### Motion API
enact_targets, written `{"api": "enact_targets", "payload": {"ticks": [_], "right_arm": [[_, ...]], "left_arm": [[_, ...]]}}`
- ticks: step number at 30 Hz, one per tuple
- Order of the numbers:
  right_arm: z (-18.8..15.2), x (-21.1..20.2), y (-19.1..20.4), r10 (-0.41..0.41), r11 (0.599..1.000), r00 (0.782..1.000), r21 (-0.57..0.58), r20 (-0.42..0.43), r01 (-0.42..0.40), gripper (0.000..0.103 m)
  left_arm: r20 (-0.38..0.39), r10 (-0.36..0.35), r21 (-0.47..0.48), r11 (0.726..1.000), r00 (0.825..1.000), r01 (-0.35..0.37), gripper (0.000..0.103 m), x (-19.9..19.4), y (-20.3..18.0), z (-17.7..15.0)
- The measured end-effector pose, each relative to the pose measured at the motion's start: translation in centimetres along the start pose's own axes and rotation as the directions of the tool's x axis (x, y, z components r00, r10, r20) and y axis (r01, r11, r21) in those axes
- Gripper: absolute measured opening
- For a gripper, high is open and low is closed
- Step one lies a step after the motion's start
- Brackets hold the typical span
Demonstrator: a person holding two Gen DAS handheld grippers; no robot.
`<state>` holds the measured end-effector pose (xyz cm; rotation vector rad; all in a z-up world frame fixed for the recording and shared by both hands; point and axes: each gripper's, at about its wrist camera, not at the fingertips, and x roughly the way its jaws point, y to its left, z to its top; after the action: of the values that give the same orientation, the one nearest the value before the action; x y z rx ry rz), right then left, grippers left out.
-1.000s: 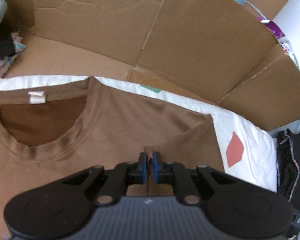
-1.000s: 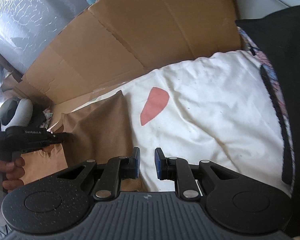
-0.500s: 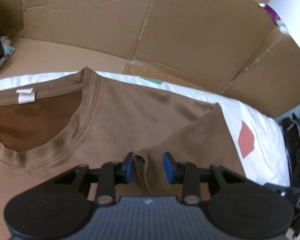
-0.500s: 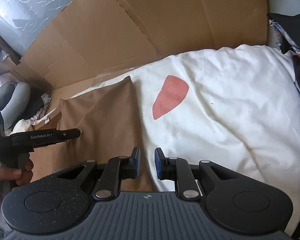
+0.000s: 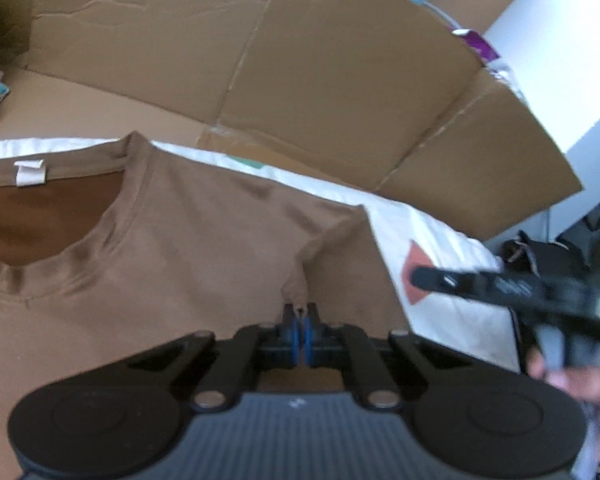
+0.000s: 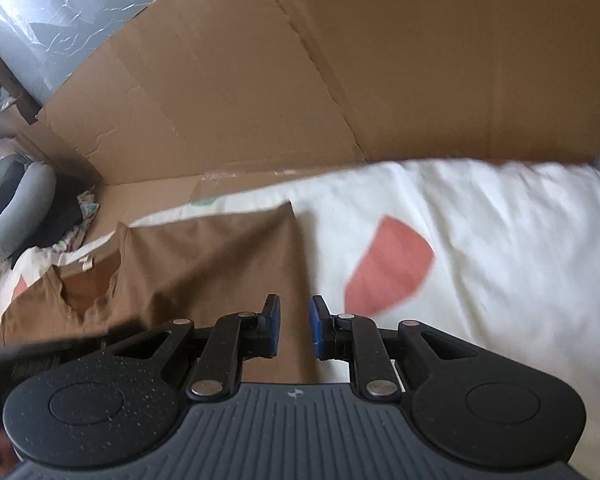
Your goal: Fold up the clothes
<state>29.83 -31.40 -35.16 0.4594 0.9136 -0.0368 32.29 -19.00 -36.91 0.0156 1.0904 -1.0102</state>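
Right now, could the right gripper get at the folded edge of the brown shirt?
Probably yes: the right gripper is open just above the brown shirt's folded edge, nothing between them.

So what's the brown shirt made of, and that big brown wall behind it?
The brown shirt looks like soft, matte knit cloth, probably cotton jersey: it creases gently and has a ribbed neckband, though the fibre can't be told for sure. The wall looks like corrugated cardboard: flat, dull brown panels with sharp fold lines, torn edges and a bit of clear tape at a seam.
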Motion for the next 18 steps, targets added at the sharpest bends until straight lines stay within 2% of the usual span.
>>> {"api": "enact_targets", "payload": {"ticks": [10,13,18], "right_arm": [[2.9,3.5,2.9,-0.033,0.989,0.999,-0.141,-0.008,0.032,0.017],[3.5,4.5,3.5,-0.048,0.982,0.999,-0.181,-0.016,0.044,0.017],[3.7,5.8,3.9,-0.064,0.971,0.998,-0.234,-0.023,0.057,0.017]], "left_arm": [[0.072,-0.022,-0.074,0.997,0.997,0.028,0.003,-2.7,1.1,0.4],[0.084,-0.015,-0.065,0.998,0.996,0.021,0.003,-2.7,1.1,0.5],[0.085,0.007,-0.104,0.995,0.996,0.002,0.003,-3.1,2.0,0.6]]}}
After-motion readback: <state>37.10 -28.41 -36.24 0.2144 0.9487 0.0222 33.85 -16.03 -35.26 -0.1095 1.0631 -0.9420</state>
